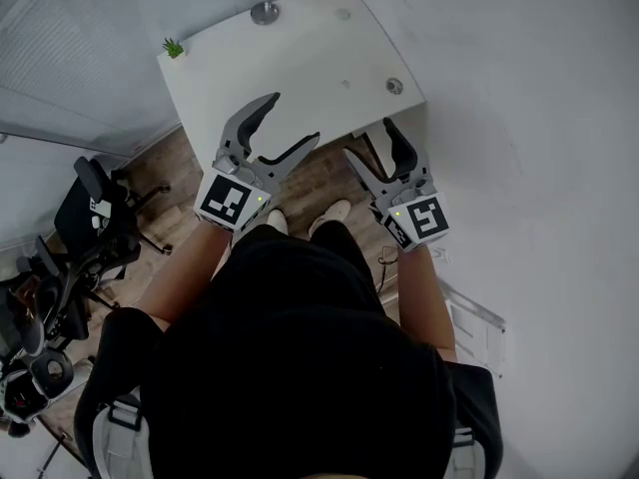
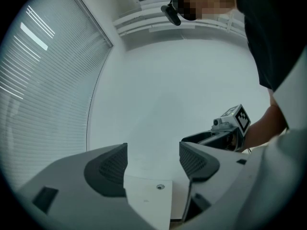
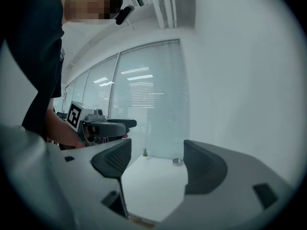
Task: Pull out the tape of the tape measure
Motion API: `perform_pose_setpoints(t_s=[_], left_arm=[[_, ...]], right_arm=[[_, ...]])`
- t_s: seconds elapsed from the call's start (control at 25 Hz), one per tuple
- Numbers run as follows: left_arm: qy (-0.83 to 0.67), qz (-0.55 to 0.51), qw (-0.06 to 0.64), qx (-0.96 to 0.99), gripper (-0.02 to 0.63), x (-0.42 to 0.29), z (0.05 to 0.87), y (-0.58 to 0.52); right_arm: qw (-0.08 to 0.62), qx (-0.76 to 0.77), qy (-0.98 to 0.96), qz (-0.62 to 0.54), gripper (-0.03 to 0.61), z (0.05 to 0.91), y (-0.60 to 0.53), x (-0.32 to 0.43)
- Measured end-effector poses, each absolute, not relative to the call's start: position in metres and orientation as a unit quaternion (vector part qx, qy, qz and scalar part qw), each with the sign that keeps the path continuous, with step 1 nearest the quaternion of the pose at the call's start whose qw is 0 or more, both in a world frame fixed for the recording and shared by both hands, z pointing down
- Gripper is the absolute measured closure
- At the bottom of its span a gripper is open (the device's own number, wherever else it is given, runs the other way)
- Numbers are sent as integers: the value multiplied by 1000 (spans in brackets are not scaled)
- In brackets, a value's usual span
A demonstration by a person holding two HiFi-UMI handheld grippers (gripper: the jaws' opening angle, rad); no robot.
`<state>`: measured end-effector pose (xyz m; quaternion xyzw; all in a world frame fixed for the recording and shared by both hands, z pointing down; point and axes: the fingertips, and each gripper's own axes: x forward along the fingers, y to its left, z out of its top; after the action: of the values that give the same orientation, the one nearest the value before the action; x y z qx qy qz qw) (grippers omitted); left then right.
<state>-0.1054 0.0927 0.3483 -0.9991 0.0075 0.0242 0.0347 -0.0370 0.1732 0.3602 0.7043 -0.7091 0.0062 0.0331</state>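
I make out no tape measure for certain. A white table (image 1: 300,68) stands ahead with a round silver thing (image 1: 265,12) at its far edge and a smaller round one (image 1: 394,86) near its right side. My left gripper (image 1: 295,118) hovers open over the table's near edge, nothing between its jaws. My right gripper (image 1: 370,138) is open and empty beside the table's near right corner. In the left gripper view the left gripper (image 2: 153,159) frames the table corner. In the right gripper view the right gripper (image 3: 157,159) frames the tabletop and the round silver thing (image 3: 178,162).
A tiny green plant (image 1: 174,48) sits on the table's far left corner. Office chairs and gear (image 1: 90,218) crowd the wooden floor at the left. A white wall (image 1: 539,118) runs along the right, and blinds (image 3: 144,109) cover the window behind the table.
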Motion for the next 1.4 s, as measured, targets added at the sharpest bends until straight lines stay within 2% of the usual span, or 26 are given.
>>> perform_pose_setpoints(t_s=[0.64,0.88,1.4], left_arm=[[52,-12,13,-998,278,52,358,29],[78,-40,-3,-996,278,119,391,13],[41,-99,18,-994,278,195,429,-30]], right_arm=[[42,652,-756,44,258,374,95,133],[26,630,-774,60,264,414,76,200],[25,626,-774,94,285,440,31,261]])
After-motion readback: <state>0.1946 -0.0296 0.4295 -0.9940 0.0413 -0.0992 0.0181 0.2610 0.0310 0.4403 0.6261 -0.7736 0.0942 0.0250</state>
